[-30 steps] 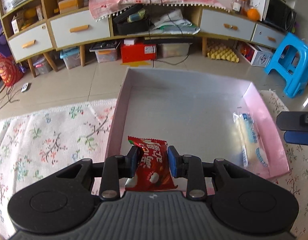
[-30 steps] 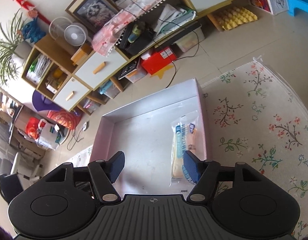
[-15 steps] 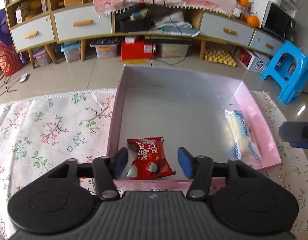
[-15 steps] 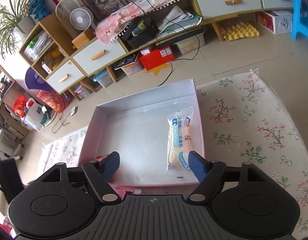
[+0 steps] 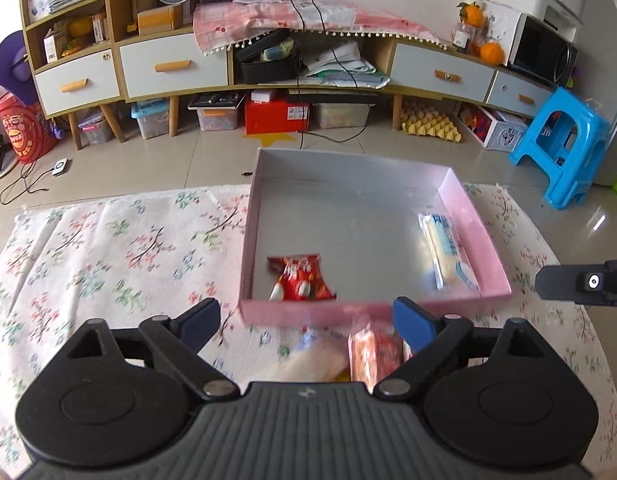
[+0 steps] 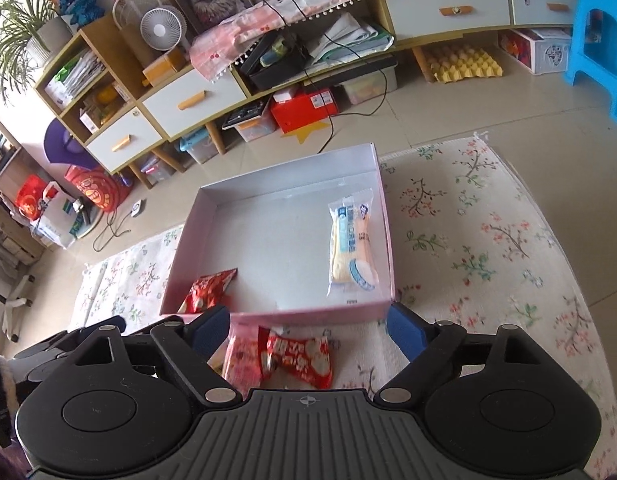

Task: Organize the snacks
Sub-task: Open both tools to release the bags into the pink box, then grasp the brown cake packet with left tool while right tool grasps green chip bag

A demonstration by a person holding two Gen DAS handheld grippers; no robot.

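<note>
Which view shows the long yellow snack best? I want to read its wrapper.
The right wrist view: the long yellow snack lies flat, whole and fairly sharp in the box. The left wrist view shows it foreshortened and blurred.

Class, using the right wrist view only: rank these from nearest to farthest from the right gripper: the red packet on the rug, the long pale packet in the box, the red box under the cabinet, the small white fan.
1. Red packet on the rug, just ahead of the right gripper, whose jaws are opening and empty.
2. Long pale packet, right side of the box.
3. Red box, under the cabinet.
4. Small white fan, on the cabinet, upper left.

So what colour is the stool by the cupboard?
Bright blue stool, clearest in the left wrist view.
</note>
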